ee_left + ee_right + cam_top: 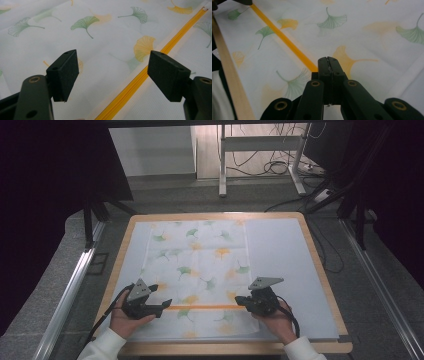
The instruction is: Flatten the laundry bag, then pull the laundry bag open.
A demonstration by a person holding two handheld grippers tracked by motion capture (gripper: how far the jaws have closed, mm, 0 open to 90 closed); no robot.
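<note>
Here a white ginkgo-print fabric bag (197, 270) lies flat on the worktop (320, 265), its orange zipper (205, 307) running left to right along the near side. The left tool (162, 306) hovers wide open over the zipper's left end. The right tool (239, 299) is pinched shut at the zipper's right end, seemingly on its slider.

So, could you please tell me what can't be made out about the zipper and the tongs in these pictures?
- Zipper slider: in the right gripper view the shut right tongs cover the orange zipper where they meet; whether they pinch a pull is hidden.
- Zipper's near end: in the left gripper view the bottom edge cuts it off.
- Zipper teeth: too small in the high view.
</note>
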